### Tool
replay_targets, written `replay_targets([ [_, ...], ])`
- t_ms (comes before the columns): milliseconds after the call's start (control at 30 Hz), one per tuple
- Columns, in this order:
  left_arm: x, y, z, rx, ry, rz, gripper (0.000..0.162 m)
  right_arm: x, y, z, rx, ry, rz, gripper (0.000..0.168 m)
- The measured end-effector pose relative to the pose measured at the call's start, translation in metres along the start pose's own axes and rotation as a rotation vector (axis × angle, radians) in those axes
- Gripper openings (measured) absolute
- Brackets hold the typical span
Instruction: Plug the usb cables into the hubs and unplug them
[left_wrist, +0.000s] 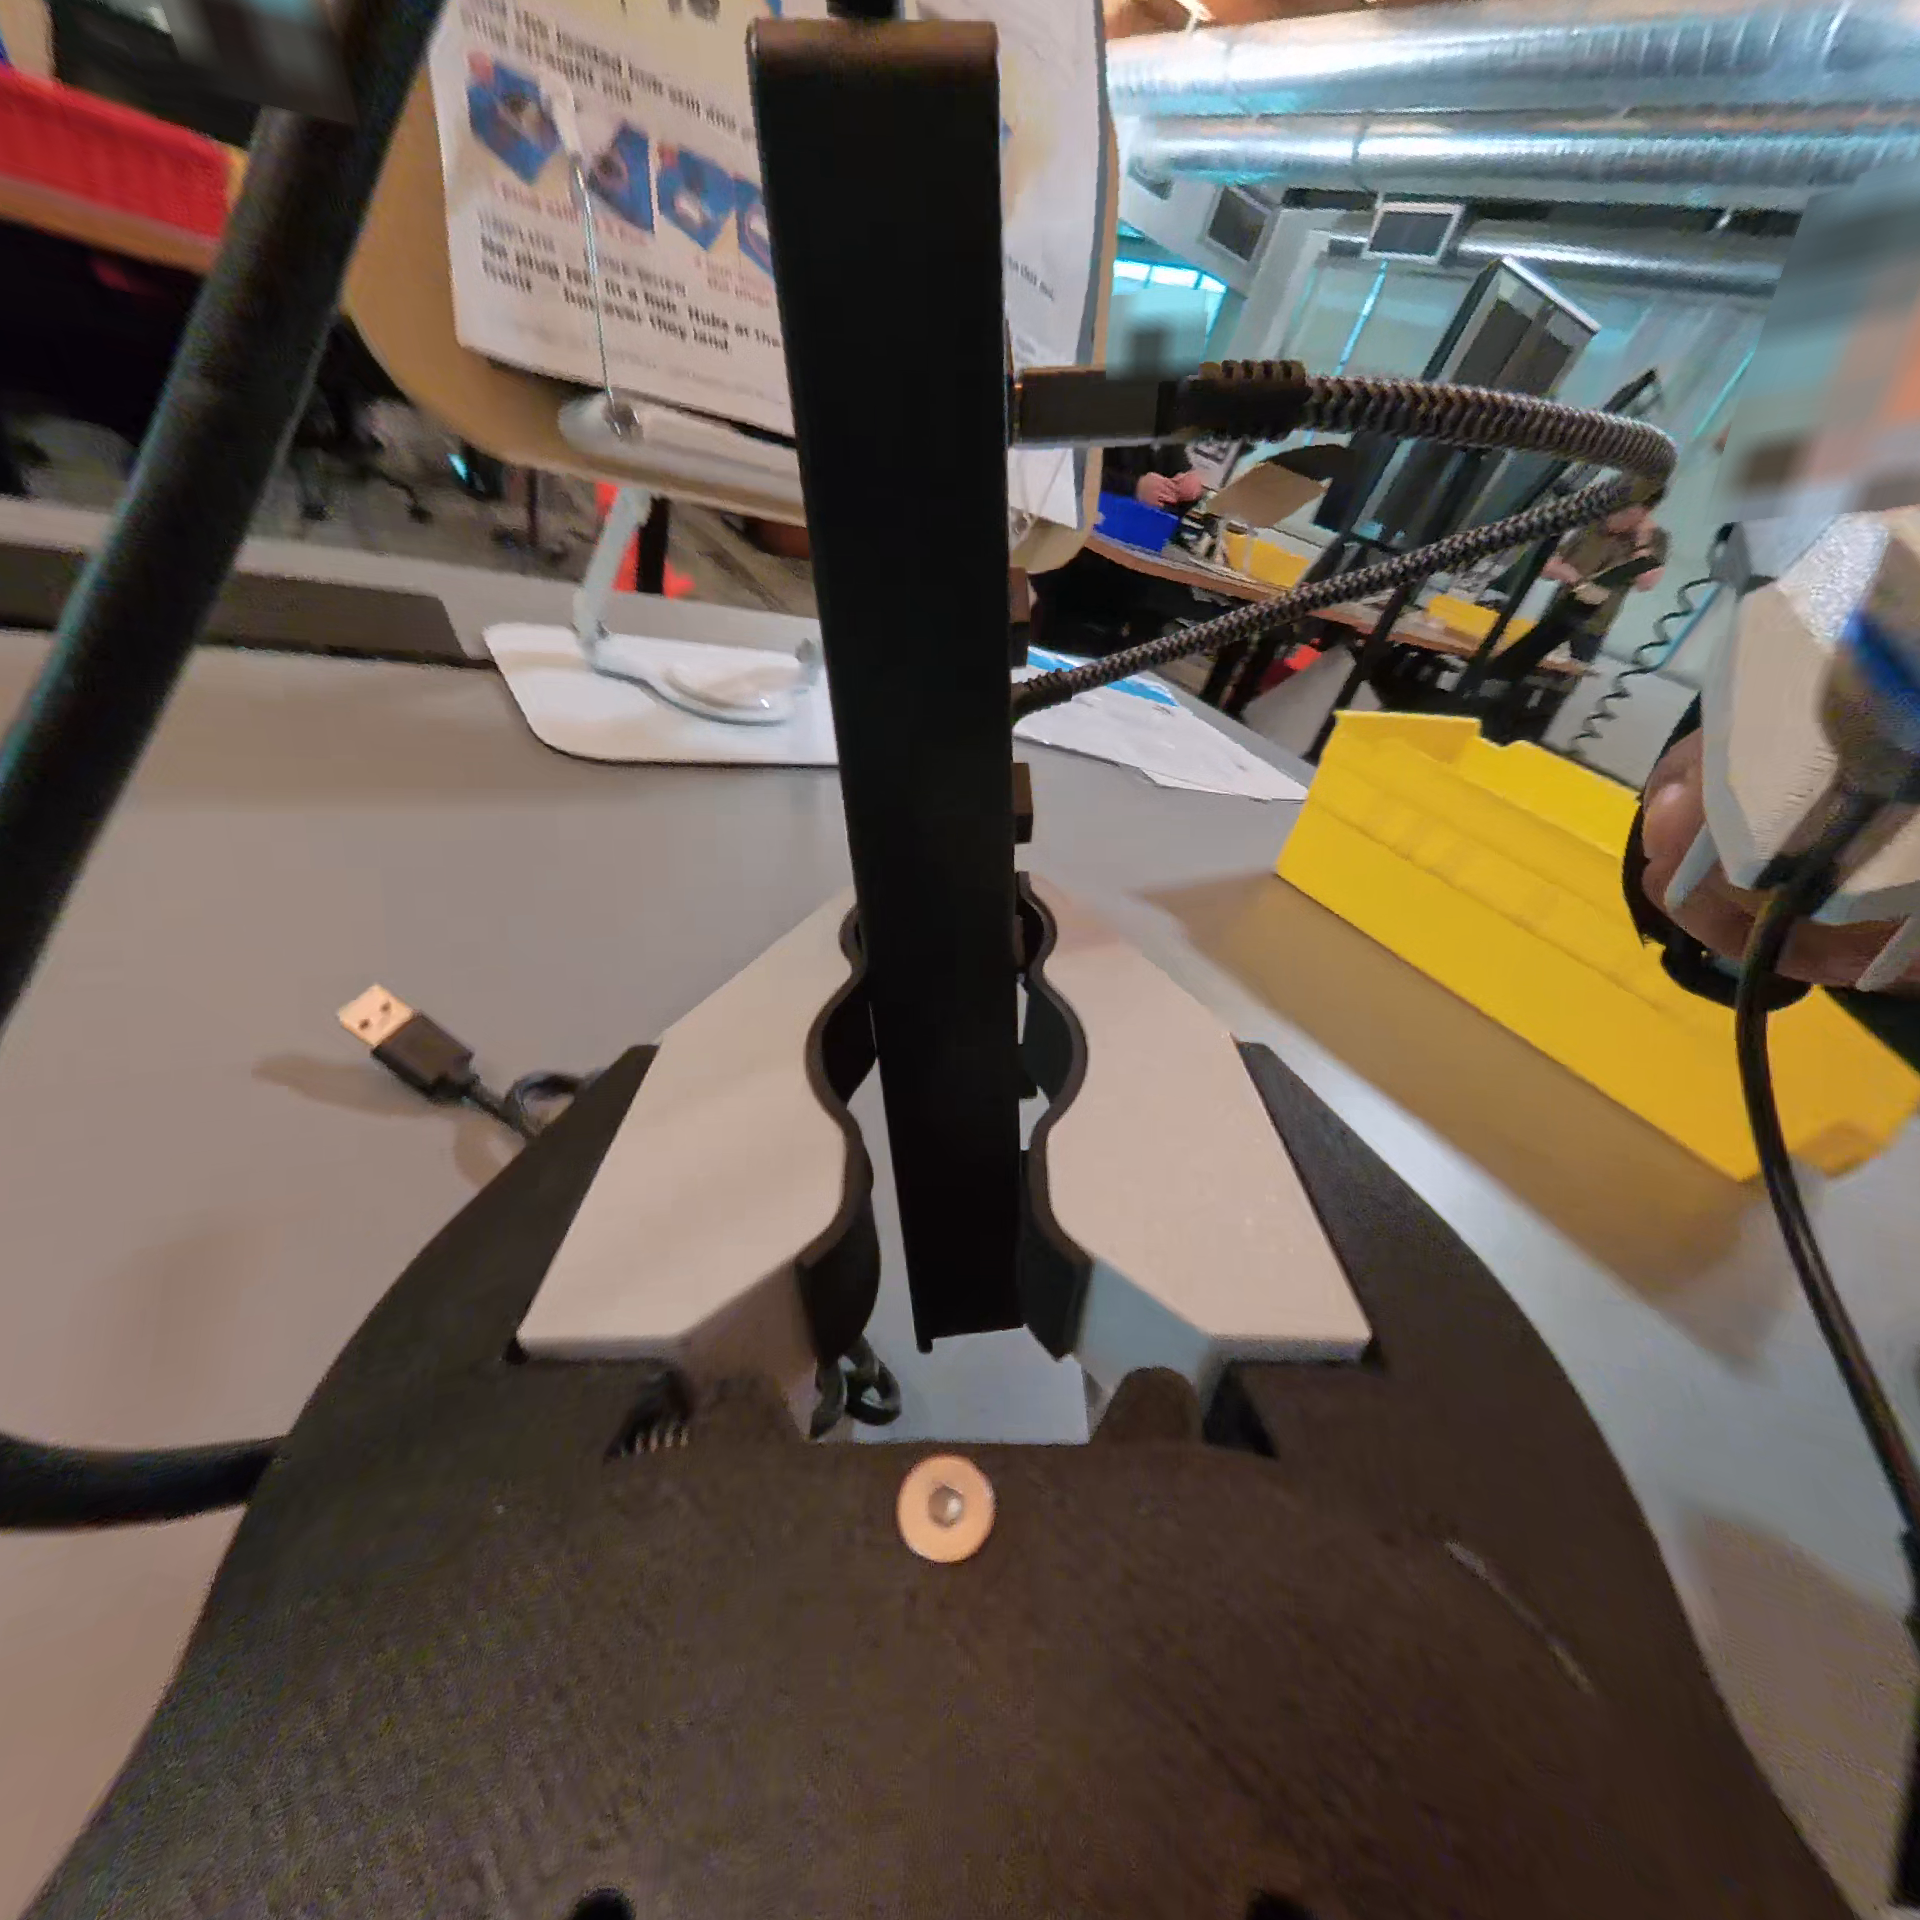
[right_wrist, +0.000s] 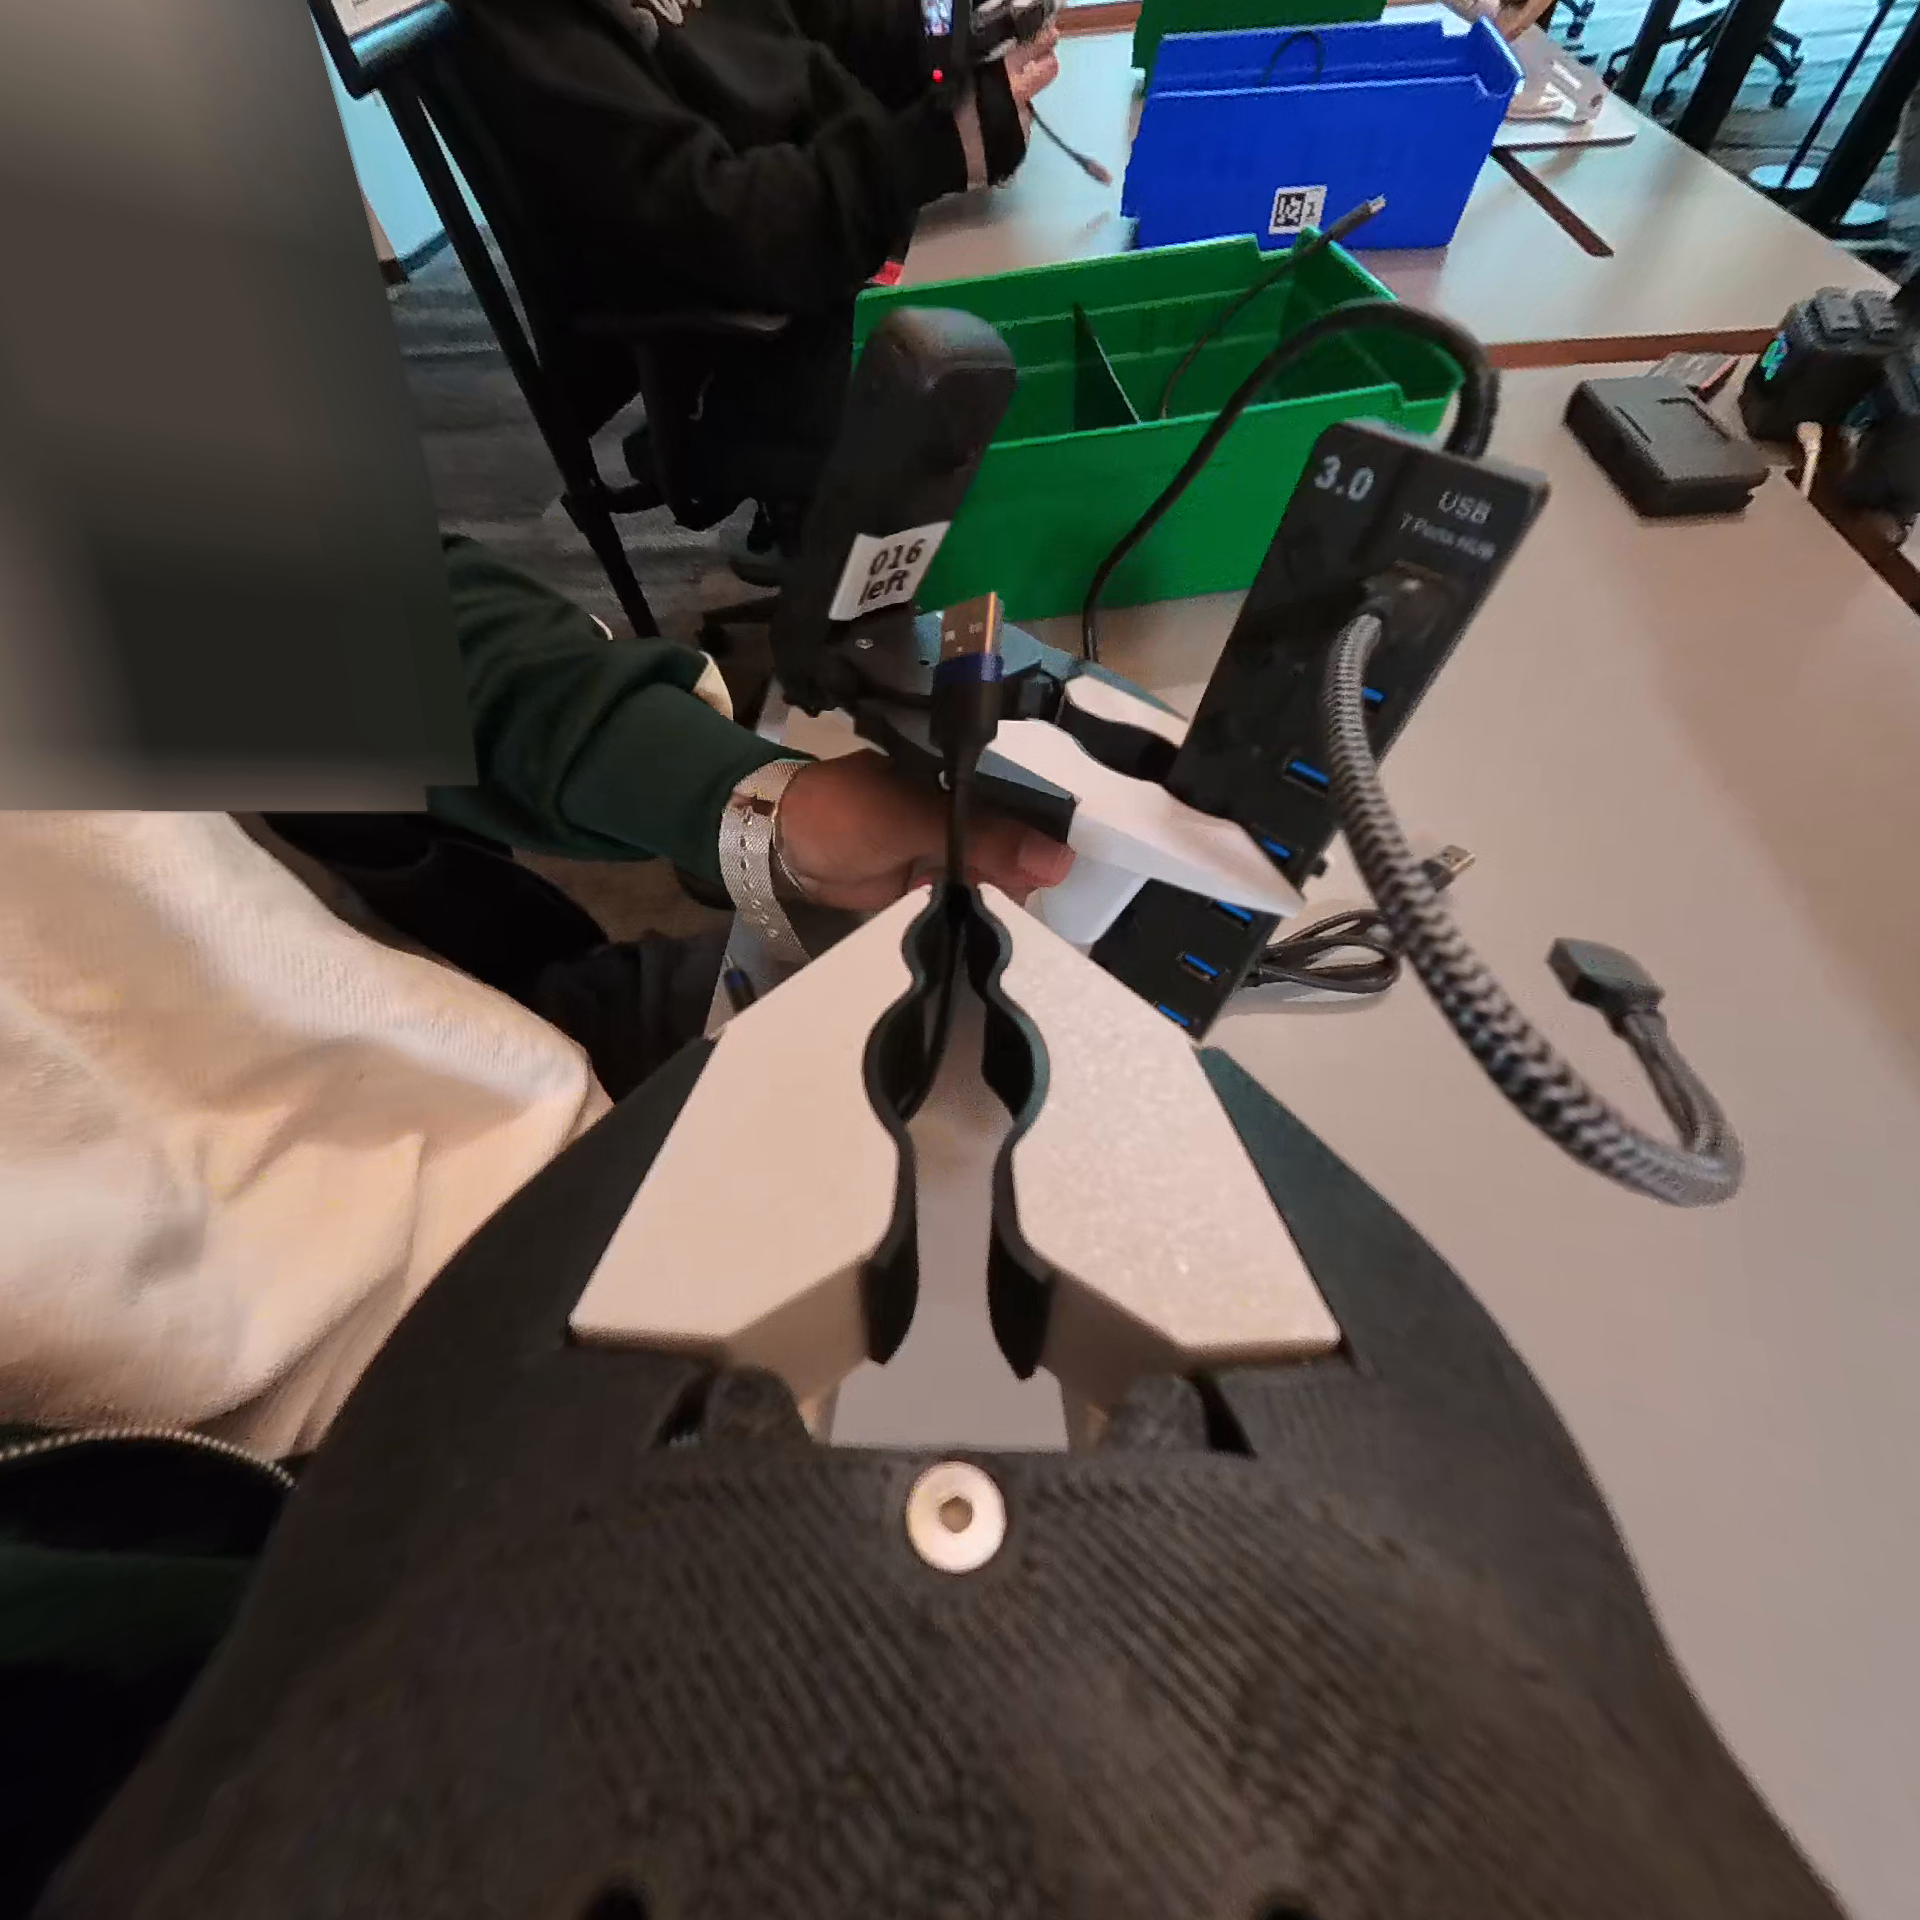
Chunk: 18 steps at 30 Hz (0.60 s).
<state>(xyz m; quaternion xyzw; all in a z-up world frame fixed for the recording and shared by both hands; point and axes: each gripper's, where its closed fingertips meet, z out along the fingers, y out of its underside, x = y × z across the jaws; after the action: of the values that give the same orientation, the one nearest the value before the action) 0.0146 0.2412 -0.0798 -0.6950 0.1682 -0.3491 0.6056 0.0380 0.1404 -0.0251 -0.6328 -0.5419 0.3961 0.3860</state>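
A: What has the left gripper (left_wrist: 940, 1049) got?
B: Its jaws are closed on the black hub (left_wrist: 894, 665), which stands upright toward 12 o'clock; a braided cable (left_wrist: 1455, 400) is plugged into the hub's side at 3 o'clock. A loose plug (left_wrist: 400, 1034) lies on the table (left_wrist: 312, 831) at 9 o'clock.
A: And the right gripper (right_wrist: 951, 914)?
B: Pinched shut on a thin black cable (right_wrist: 961, 800), its USB plug (right_wrist: 971, 649) pointing to 12 o'clock, with the hub at 2 o'clock

Your left gripper (left_wrist: 940, 1049): matt grainy printed plastic, black ribbed base. Hub (left_wrist: 894, 665) at 12 o'clock: smooth black plastic. Braided cable (right_wrist: 1455, 956) at 3 o'clock: woven cloth sheath. Plug (right_wrist: 971, 629): shiny metal. Table (left_wrist: 312, 852): matt grey, probably laminate.
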Motion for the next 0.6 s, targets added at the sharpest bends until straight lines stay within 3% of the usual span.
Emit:
replay_targets([
  [167,-0.001,-0.013,-0.006,0.071,-0.068,0.116,0.02,0.002,0.001,-0.002,0.054,-0.037,0.033,0.001],
  [333,-0.011,-0.019,-0.009,0.107,-0.105,0.095,0.021,0.011,0.003,-0.004,0.048,0.0,0.072,0.001],
  [467,-0.012,-0.015,-0.007,0.094,-0.089,0.057,0.021,0.039,0.028,0.003,-0.051,0.108,0.319,0.001],
  [600,0.001,-0.009,-0.003,0.065,-0.037,0.11,0.021,0.041,0.016,0.002,0.119,-0.005,0.562,0.001],
])
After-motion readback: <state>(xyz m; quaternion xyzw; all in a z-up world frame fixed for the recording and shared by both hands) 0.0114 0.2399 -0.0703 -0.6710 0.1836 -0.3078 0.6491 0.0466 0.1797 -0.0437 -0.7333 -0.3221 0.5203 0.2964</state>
